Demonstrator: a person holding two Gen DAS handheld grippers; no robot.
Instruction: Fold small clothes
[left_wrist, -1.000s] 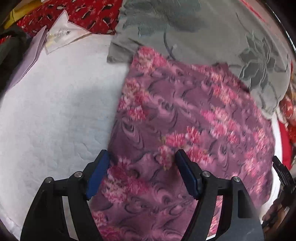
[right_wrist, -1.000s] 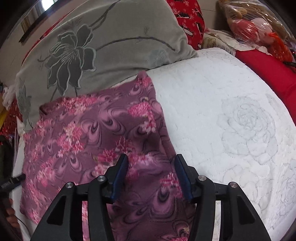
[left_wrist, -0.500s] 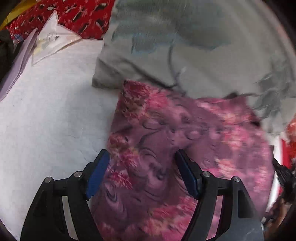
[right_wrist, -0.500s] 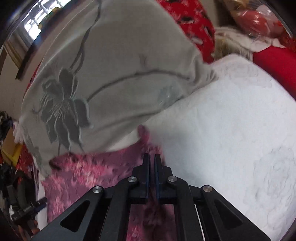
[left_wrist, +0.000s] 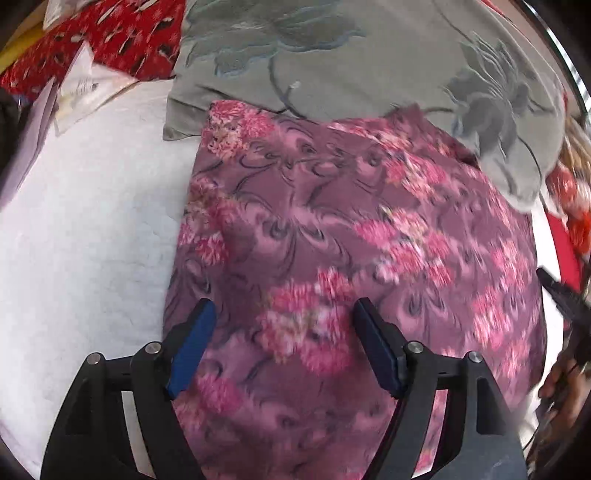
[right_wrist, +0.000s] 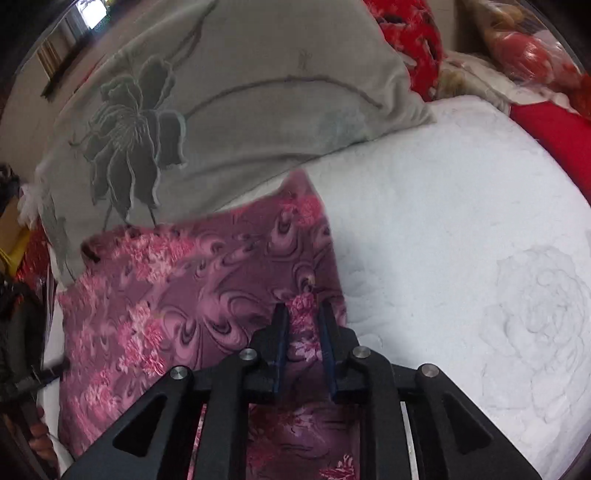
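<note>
I hold both grippers tilted steeply down over the bed. My left gripper (left_wrist: 282, 328) hovers with its jaws standing wide, blue pads apart, over the near left part of the purple fleece garment with pink flowers and dark swirls (left_wrist: 332, 240); whether the pads touch the cloth I cannot tell. My right gripper (right_wrist: 303, 319) sits at the garment's right edge (right_wrist: 207, 295), its jaws narrow and opening, with a strip of the purple cloth showing between them; the pads do not seem to press on it.

The garment lies spread flat on the white quilted bedcover (right_wrist: 461, 240), which stretches away to the right of my right jaws and to the left of my left jaws (left_wrist: 81, 229). Ahead of both jaws, the garment's far edge meets a grey pillow with a dark embroidered flower (right_wrist: 221, 110). Beyond the pillow, to the left of my left jaws, lie a red patterned cloth (left_wrist: 110, 40) and a white plastic packet (left_wrist: 81, 92).
</note>
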